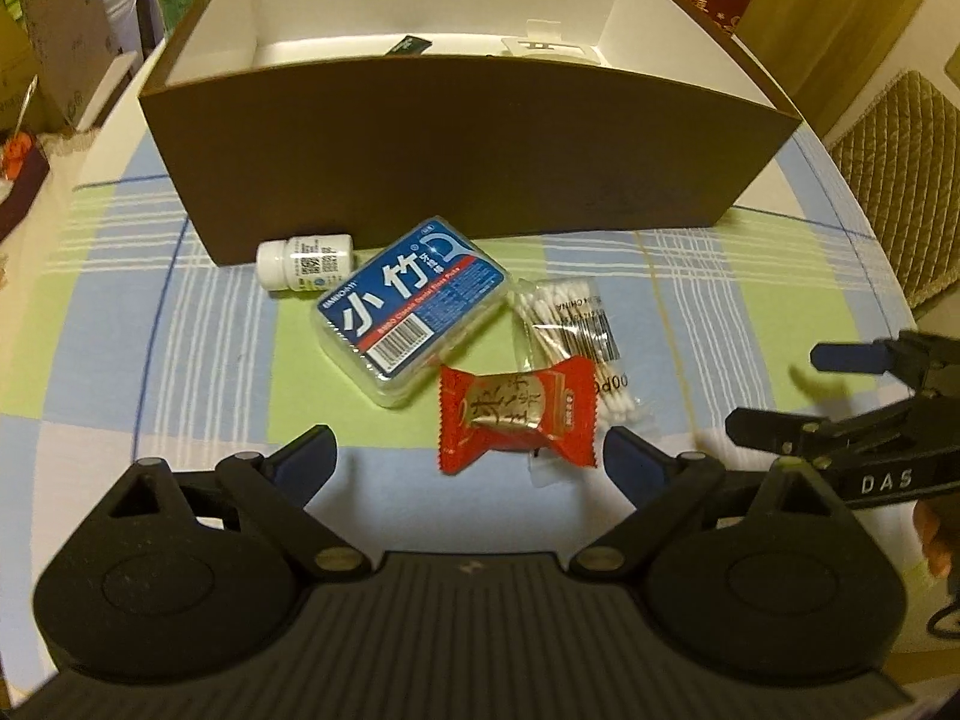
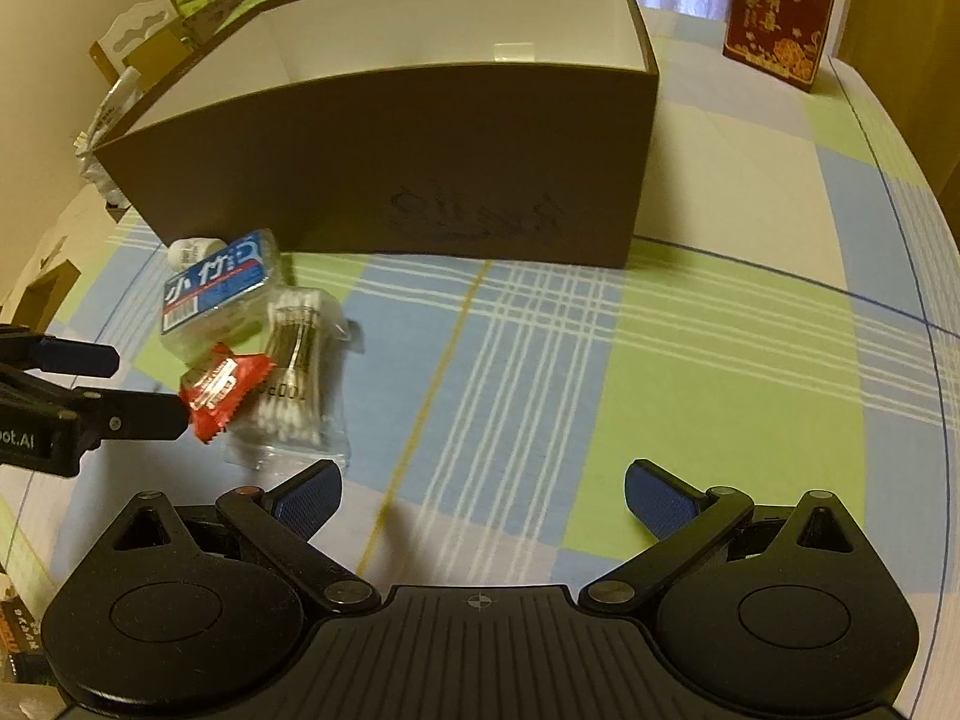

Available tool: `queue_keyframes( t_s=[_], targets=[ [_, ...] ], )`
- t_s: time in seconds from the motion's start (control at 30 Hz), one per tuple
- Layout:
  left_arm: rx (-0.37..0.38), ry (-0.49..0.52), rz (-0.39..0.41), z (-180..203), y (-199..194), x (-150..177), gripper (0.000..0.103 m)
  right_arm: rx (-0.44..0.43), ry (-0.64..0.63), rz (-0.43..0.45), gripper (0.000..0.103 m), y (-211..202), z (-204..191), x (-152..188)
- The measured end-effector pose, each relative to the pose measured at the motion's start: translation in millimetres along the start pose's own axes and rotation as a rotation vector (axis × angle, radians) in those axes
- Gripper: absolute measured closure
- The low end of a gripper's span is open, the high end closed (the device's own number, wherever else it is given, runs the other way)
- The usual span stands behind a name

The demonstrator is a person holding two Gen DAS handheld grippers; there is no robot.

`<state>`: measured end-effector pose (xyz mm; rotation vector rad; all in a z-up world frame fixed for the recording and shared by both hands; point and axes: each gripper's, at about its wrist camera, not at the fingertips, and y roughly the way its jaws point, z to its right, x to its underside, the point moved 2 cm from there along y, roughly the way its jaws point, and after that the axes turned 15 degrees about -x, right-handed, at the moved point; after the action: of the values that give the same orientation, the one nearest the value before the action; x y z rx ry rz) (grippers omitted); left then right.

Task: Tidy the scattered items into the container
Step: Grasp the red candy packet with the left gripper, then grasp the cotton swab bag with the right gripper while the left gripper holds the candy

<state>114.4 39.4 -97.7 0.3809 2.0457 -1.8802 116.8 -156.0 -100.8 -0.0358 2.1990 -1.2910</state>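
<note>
Covering table, checked cloth; brown box atop.

Checked blue-green tablecloth, red gift bag with gold lettering, quilted chair cushion, cardboard cartons

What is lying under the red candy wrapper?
The red candy wrapper lies across the near end of the clear bag of cotton swabs, which rests on the checked tablecloth. Whatever part of the bag sits beneath the wrapper is covered and unseen.
</note>
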Motion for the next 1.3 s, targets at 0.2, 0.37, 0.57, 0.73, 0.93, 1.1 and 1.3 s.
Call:
queue_keyframes(
  t_s=[0.2, 0.37, 0.57, 0.73, 0.93, 1.1, 1.3],
  targets=[
    [0.038, -0.066, -0.03, 2, 17, -6, 0.02, 0.004, 0.01, -0.007, 0.0, 3, 8, -1],
    [0.08, -0.113, -0.05, 0, 28, -3, 0.035, 0.005, 0.012, -0.011, 0.0, 4, 11, -1],
    [0.084, -0.067, -0.015, 0, 23, 6, 0.057, -0.007, 0.004, -0.02, 0.0, 8, 7, 0],
    [0.026, -0.019, -0.003, -4, 15, 18, 0.058, -0.016, -0.01, -0.023, 0.0, 9, 1, 0],
    [-0.058, 0.005, 0.005, -23, 6, 31, 0.053, -0.028, -0.024, -0.027, 0.0, 11, -7, 1],
    [-0.095, 0.001, 0.033, -27, 11, 32, 0.058, -0.044, -0.049, -0.031, 0.0, 15, -19, -1],
    [-0.121, -0.026, 0.038, -45, 8, 33, 0.062, -0.075, -0.082, -0.023, 0.0, 21, -35, -7]
  ],
)
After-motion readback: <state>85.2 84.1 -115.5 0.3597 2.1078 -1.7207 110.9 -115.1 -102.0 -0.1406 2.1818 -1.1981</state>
